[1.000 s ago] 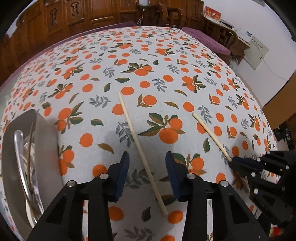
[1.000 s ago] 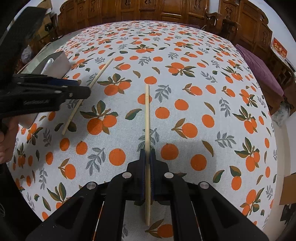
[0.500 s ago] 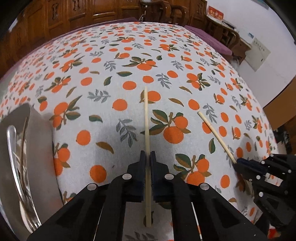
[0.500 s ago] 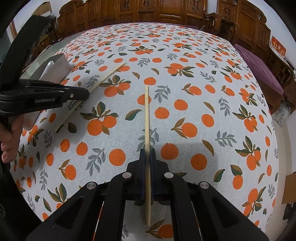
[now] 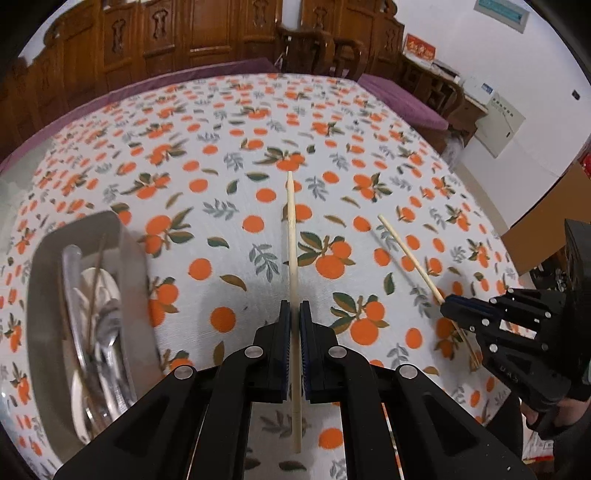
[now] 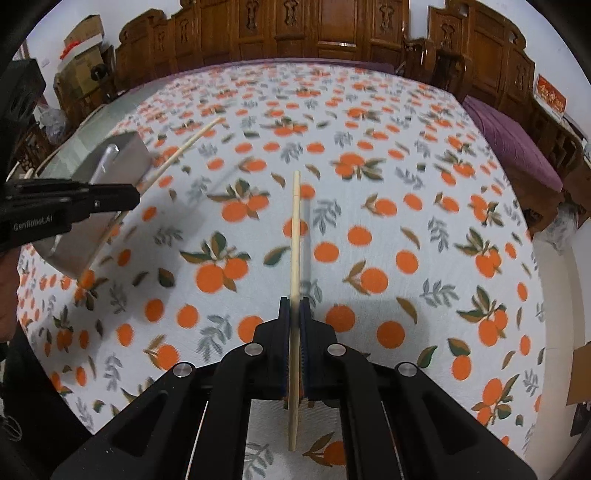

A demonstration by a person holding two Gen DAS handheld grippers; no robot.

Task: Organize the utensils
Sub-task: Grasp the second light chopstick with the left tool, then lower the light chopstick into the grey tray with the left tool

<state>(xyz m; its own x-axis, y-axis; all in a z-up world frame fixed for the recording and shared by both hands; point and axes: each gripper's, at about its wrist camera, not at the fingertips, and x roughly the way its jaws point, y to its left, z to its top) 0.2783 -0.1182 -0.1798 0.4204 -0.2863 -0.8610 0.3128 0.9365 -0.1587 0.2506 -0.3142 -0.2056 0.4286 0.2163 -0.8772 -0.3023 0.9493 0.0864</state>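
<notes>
**Two chopsticks gripped, tray not yet reached**

At far left, the metal tray (image 5: 44,280) sits on the bench (image 5: 236,155) and already holds spoons (image 5: 107,325) and thin sticks, so part of the sorting looks done. Just right of it, your left gripper (image 5: 294,314) is clamped tight on one chopstick (image 5: 291,236), which runs forward from between the pads and appears lifted off the cloth. Further right, your right gripper (image 6: 294,310) is likewise closed hard on the second chopstick (image 6: 294,240), its shaft pinched between the pads and pointing away from you. Neither chopstick is in the tray; both are well apart from it in your hold. What is left, by this view, is to carry both leftward and drop them among the other utensils. No other loose utensils show on the cloth. The bench wears a white cloth (image 6: 406,206) printed with oranges and leaves. Carved wooden chairs (image 6: 332,33) and panelling line the far side, with a white wall (image 5: 517,92) at right.
</notes>
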